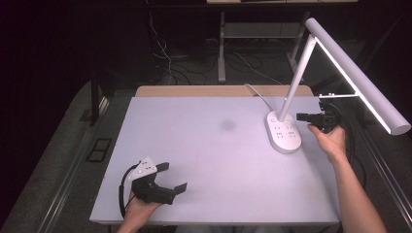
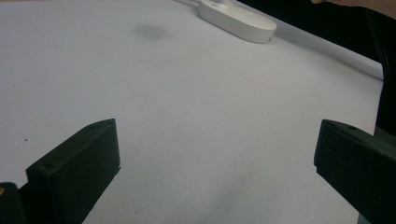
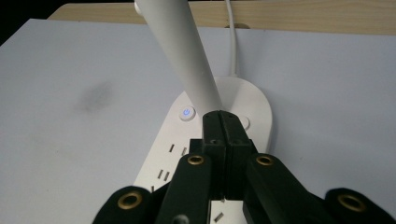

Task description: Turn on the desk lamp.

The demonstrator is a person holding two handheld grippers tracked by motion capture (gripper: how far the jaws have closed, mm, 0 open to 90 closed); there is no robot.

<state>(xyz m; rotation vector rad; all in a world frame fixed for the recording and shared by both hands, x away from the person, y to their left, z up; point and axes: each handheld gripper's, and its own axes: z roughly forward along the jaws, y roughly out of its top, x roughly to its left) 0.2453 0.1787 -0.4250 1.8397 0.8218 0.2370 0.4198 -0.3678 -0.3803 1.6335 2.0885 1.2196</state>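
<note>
A white desk lamp (image 1: pixel 340 63) stands lit at the table's right, its bar head out to the right. Its oval base (image 1: pixel 283 132) carries outlet slots and a power button (image 3: pixel 187 113) that glows blue. My right gripper (image 1: pixel 300 117) hovers beside the base's right side, jaws shut with nothing between them; in the right gripper view its tips (image 3: pixel 222 117) sit above the base, close to the lamp stem (image 3: pixel 184 46). My left gripper (image 1: pixel 174 178) rests at the front left of the table, jaws wide open with nothing between them; its fingers (image 2: pixel 79 163) frame bare tabletop.
The white tabletop (image 1: pixel 214 145) has a faint dark smudge (image 1: pixel 227 125) near its middle. The lamp's white cord (image 1: pixel 257 94) runs from the base to the back edge, over a wooden strip (image 1: pixel 194 91). Cables and a desk frame lie on the dark floor behind.
</note>
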